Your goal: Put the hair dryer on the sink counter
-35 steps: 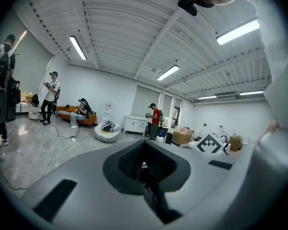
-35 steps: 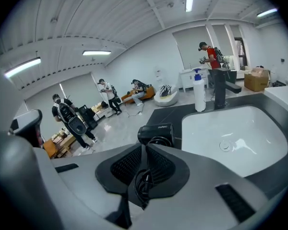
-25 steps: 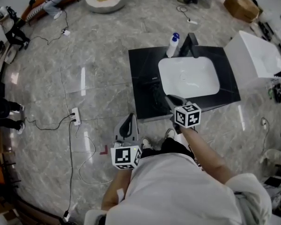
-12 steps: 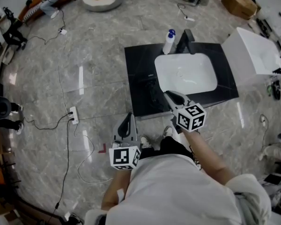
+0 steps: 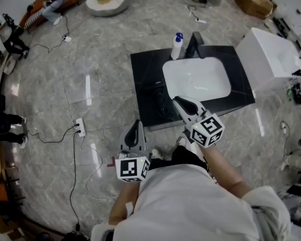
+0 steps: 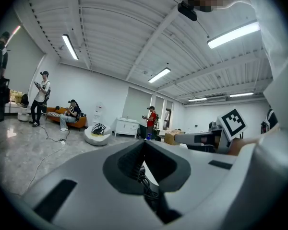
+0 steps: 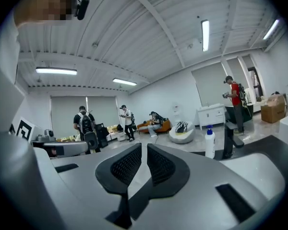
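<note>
The black sink counter point(image 5: 145, 69) with a white basin point(image 5: 196, 79) stands just ahead of me in the head view. On its left part lies a dark shape with a cord point(image 5: 163, 103), apparently the hair dryer; it is hard to make out against the black top. My right gripper point(image 5: 179, 102) is over the counter's front edge, right of that shape, shut and holding nothing. My left gripper point(image 5: 136, 132) hangs over the floor before the counter, also shut and empty. In both gripper views, the left gripper point(image 6: 144, 142) and right gripper point(image 7: 144, 150) point up into the room.
A white pump bottle point(image 5: 176, 46) and a black faucet point(image 5: 194, 44) stand at the counter's back edge. A white cabinet point(image 5: 271, 54) is to the right. A power strip point(image 5: 81, 126) and cables lie on the floor at left. Several people are across the room.
The right gripper has drawn back slightly from the counter and tilted. The counter has slid up and left in the head view. The left gripper has barely moved.
</note>
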The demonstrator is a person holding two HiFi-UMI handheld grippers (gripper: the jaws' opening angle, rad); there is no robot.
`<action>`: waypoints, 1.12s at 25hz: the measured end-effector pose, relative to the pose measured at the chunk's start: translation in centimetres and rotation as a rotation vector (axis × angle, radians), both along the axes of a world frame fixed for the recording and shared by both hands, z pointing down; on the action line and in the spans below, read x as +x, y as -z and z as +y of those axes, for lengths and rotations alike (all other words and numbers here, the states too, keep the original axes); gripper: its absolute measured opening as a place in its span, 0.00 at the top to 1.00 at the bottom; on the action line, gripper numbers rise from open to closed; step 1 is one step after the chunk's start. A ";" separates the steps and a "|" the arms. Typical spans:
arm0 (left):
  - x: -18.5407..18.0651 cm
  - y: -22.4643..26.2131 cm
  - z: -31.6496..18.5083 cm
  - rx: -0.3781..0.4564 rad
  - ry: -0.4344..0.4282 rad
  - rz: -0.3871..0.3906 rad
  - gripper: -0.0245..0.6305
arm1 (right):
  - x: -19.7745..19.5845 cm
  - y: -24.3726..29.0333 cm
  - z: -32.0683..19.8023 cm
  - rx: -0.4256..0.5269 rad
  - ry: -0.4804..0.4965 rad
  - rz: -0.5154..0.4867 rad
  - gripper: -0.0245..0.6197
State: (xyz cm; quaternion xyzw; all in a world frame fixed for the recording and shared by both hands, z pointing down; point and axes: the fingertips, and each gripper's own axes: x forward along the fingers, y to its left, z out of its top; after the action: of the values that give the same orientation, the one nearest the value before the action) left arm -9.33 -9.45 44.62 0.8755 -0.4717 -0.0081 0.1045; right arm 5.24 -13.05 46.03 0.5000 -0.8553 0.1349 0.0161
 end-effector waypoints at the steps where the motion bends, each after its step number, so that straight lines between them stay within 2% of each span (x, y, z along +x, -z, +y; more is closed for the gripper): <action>1: 0.1 0.1 0.0 0.006 -0.001 0.000 0.96 | 0.0 0.8 0.1 0.023 0.007 0.000 0.87; 8: 1.3 1.5 0.0 0.036 0.002 0.002 0.96 | 0.4 5.4 0.9 0.138 0.044 0.033 0.87; 17: 2.7 4.5 0.0 0.087 0.025 -0.012 0.96 | 1.9 10.0 2.7 0.257 0.074 0.024 0.88; 28: 4.3 7.0 -0.3 0.110 0.068 -0.020 0.96 | 5.2 14.5 3.9 0.333 0.082 0.010 0.88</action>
State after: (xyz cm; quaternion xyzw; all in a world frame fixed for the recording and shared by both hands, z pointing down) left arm -5.03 -9.77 37.60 0.8634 -0.5011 -0.0290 0.0513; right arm 10.46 -9.18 31.57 0.4609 -0.8855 -0.0121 -0.0572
